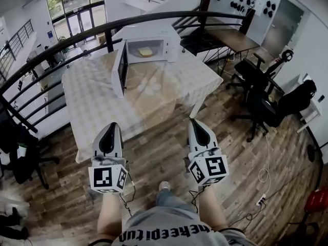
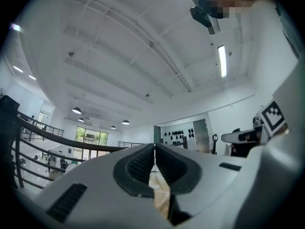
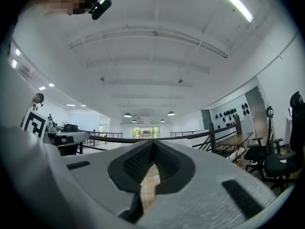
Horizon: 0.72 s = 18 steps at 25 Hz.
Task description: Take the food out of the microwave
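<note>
Food (image 1: 146,52) is seen inside the open microwave (image 1: 171,37) on the tabletop (image 1: 92,101), well ahead of the left gripper (image 1: 111,127) and right gripper (image 1: 197,123) (both jaws pressed together, empty); neither is plainly nearer.

**Both grippers closed, held out side by side**

The left gripper (image 1: 111,125) and right gripper (image 1: 196,121) are held out in front of the body. They are side by side, apart and roughly parallel, and both point forward and about level. In each gripper view the jaws meet at the tips with nothing between them. The left cube (image 1: 107,178) and right cube (image 1: 208,169) sit at the rear ends. Behind them, the left forearm (image 1: 108,211) and right forearm (image 1: 212,209) run back to the torso.
</note>
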Each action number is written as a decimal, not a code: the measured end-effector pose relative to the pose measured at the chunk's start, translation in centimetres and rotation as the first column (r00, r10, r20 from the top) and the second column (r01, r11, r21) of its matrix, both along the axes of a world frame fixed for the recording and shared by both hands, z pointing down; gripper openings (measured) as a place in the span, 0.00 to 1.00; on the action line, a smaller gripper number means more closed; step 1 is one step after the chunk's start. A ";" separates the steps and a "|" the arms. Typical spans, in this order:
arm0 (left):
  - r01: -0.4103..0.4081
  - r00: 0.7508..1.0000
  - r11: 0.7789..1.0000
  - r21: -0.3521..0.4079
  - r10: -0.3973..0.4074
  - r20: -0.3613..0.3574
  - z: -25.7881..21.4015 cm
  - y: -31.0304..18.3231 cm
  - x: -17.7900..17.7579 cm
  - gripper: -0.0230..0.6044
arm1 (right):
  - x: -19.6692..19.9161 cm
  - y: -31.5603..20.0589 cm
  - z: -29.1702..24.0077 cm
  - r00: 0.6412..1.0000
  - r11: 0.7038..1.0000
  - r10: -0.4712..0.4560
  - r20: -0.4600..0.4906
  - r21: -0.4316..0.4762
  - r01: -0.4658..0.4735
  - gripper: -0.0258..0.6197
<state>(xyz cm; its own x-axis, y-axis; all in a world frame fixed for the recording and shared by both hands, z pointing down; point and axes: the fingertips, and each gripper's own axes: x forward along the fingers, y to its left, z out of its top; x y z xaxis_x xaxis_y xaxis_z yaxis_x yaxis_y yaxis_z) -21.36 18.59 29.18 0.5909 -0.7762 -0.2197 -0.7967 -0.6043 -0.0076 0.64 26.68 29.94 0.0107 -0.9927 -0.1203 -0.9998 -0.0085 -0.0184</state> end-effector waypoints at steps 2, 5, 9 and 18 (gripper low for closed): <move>0.007 1.000 1.000 0.001 -0.007 -0.003 -0.1 -1.2 1.3 0.05 | 1.3 -1.5 -0.1 1.000 1.000 -0.012 0.001 0.000 0.012 0.05; 0.019 1.000 1.000 -0.017 -0.019 -0.008 -0.8 -2.7 3.2 0.05 | 3.3 -3.5 -0.1 1.000 1.000 -0.025 0.009 0.002 0.025 0.05; 0.037 0.999 0.999 0.012 -0.037 0.013 -1.6 -4.9 5.5 0.05 | 5.9 -6.0 -0.6 0.999 0.999 -0.033 0.001 0.009 0.033 0.05; 0.065 0.998 0.997 0.029 -0.065 0.002 -1.6 -7.0 9.2 0.05 | 9.6 -8.8 -0.4 0.997 0.997 -0.072 0.007 0.020 0.072 0.05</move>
